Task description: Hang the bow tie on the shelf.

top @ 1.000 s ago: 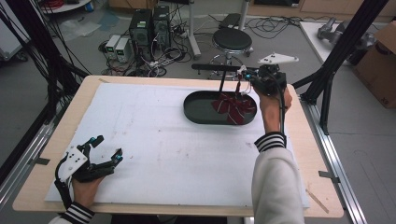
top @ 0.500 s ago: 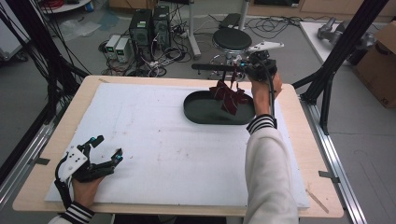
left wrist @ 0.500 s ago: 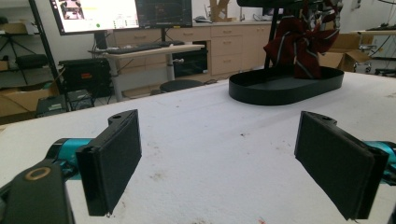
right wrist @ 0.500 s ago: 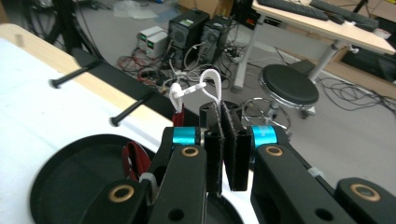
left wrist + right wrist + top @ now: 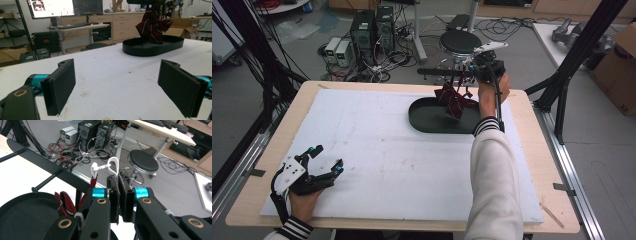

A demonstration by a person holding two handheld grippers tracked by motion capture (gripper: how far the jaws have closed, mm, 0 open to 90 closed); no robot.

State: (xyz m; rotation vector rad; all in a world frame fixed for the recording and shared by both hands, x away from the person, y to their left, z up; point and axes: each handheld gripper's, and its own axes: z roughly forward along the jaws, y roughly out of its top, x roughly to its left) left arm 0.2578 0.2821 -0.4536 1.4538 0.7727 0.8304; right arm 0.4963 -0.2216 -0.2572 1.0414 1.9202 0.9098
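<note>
A dark red striped cloth hangs from a white clip hook over the far part of a black oval tray. My right gripper is shut on that hook above the tray's far right rim. In the right gripper view its jaws are pressed together on the hook, with the cloth dangling below at left. My left gripper rests open on the white table cover at the front left, with nothing between its pads. From there the cloth and tray show far off.
A black horizontal rod with pegs runs just beyond the table's far edge, close to the right gripper. A stool, computers and cables sit on the floor behind. A black frame post stands at the right.
My right hand has carried the hook and cloth left and toward the far edge, so the cloth now hangs over the tray's far part. The left gripper has stayed put.
</note>
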